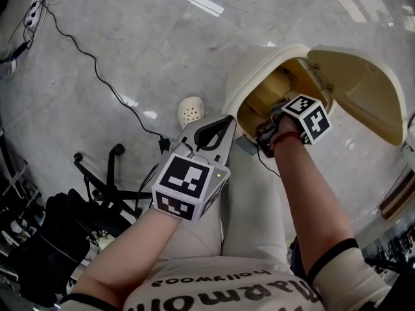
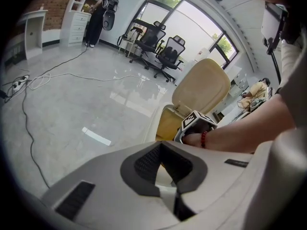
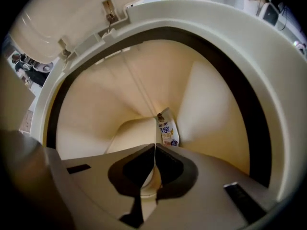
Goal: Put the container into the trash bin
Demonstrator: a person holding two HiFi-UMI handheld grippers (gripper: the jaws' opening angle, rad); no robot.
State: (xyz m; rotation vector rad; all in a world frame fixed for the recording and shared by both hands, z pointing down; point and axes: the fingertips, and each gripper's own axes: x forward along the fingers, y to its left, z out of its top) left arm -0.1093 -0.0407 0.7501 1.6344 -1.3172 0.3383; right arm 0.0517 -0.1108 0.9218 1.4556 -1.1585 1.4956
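Observation:
The cream trash bin (image 1: 254, 69) stands with its lid (image 1: 363, 86) swung open. My right gripper (image 1: 267, 133) reaches into the bin's mouth. In the right gripper view its jaws (image 3: 155, 144) are shut with nothing between them. Beyond the tips, the container (image 3: 168, 131), a small printed carton, lies at the bottom of the bin (image 3: 211, 104), apart from the gripper. My left gripper (image 1: 227, 120) hangs outside the bin on its left, over the person's legs, shut and empty (image 2: 161, 143). The left gripper view shows the bin (image 2: 201, 87) and the right gripper's marker cube (image 2: 196, 120).
A white clog (image 1: 190, 111) lies on the grey floor left of the bin. A black cable (image 1: 97, 76) runs across the floor. An office chair base (image 1: 104, 173) and a dark bag (image 1: 52, 238) are at lower left. Office chairs (image 2: 158, 51) and a person (image 2: 98, 13) stand far off.

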